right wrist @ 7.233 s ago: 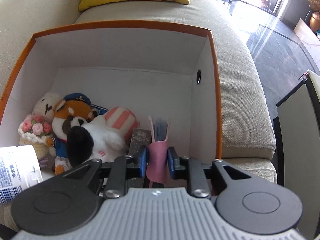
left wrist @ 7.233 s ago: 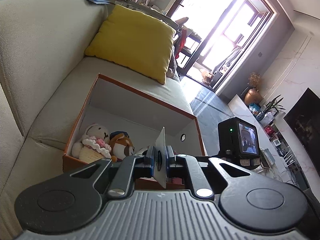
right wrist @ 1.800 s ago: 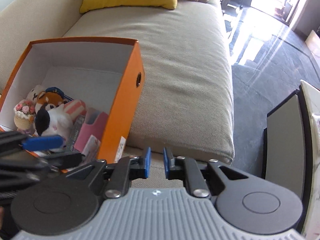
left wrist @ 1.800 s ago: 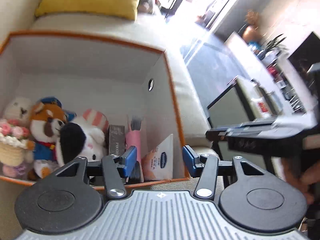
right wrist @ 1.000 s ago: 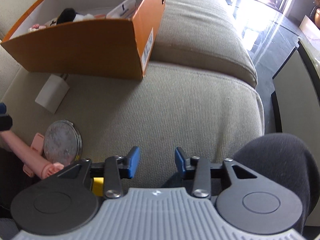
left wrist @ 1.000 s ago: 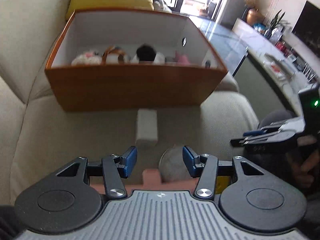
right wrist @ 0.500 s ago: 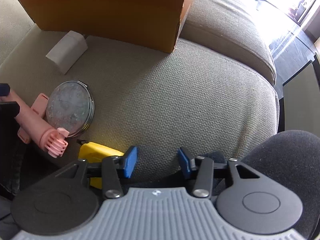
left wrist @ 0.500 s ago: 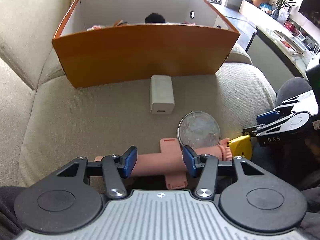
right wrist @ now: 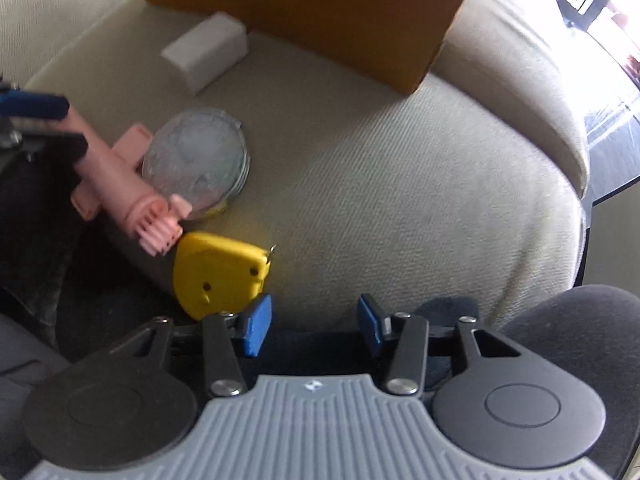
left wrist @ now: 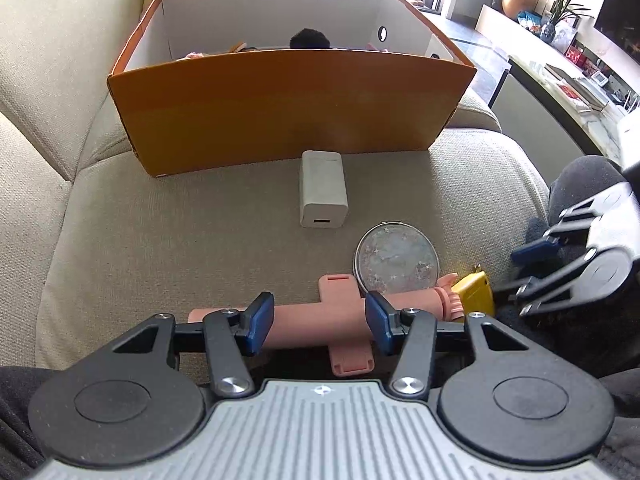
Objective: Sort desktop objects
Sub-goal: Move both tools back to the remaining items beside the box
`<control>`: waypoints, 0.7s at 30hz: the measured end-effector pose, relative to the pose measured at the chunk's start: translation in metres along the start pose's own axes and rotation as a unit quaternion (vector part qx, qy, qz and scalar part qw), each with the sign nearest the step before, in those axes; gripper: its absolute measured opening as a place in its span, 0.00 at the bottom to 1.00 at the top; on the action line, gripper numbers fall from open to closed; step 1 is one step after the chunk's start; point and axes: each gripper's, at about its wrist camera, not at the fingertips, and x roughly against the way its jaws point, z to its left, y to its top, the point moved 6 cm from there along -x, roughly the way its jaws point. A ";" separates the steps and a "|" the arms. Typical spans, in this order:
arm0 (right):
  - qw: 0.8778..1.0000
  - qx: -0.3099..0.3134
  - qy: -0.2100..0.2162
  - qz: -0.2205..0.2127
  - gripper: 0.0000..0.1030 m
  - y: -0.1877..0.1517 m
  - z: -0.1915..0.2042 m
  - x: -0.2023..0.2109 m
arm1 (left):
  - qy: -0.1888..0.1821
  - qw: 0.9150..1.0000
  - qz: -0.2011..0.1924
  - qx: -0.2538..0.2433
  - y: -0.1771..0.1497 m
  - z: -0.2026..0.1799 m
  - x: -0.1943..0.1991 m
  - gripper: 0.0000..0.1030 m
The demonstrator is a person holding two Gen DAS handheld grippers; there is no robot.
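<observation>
Here on the beige sofa (left wrist: 160, 220) we see one orange box (left wrist: 280, 108) already holding soft toys, and before it four loose items left to sort: one white charger block (left wrist: 323, 188), one round compact mirror (left wrist: 396, 258), one pink handheld gadget (left wrist: 316, 322) and one yellow tape measure (right wrist: 218, 270). We judge the coming move to turn on the pink gadget, which lies crosswise just under the left gripper (left wrist: 319, 322), its long axis running left to right across the gap between the blue pads, its comb-like end toward the tape measure. The left gripper is plainly the nearer one; its jaws stand wide and empty, straddling the gadget's body without pressing on it. As it lies, the jaws would close along its length and not across it, so we think a turn of the wrist is needed. The right gripper (right wrist: 314, 328), its jaws having just been opening with nothing between them, hangs near the sofa's front edge, the tape measure just beyond its left pad.
</observation>
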 end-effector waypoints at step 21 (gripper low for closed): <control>0.994 -0.106 0.015 -0.033 0.47 0.032 -0.030 0.018 | -0.009 1.000 -0.014 0.012 -0.002 0.005 0.009 0.57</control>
